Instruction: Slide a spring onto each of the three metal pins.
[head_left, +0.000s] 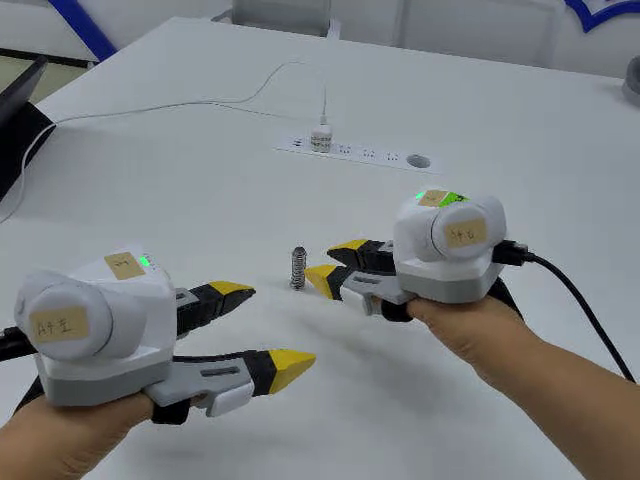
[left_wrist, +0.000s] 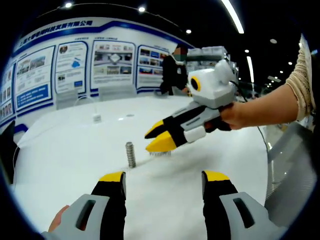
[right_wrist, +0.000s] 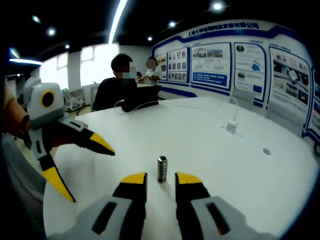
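A small metal spring (head_left: 298, 267) stands upright on the white table, apparently on a pin; I cannot make out the pin itself. My right gripper (head_left: 335, 260) is open with a narrow gap, its yellow tips just right of the spring and not touching it. In the right gripper view the spring (right_wrist: 162, 169) stands just ahead of the jaws of that gripper (right_wrist: 161, 178). My left gripper (head_left: 265, 325) is open wide, nearer to me and left of the spring, holding nothing. The left gripper view has the spring (left_wrist: 131, 154) ahead of its gripper (left_wrist: 164, 176), with the right gripper (left_wrist: 150, 142) beside it.
A white power strip (head_left: 350, 152) lies further back on the table (head_left: 480, 140) with a white plug (head_left: 321, 138) and a cable running left. A black cable (head_left: 575, 295) trails from the right gripper. People (right_wrist: 120, 82) sit at the table's far side.
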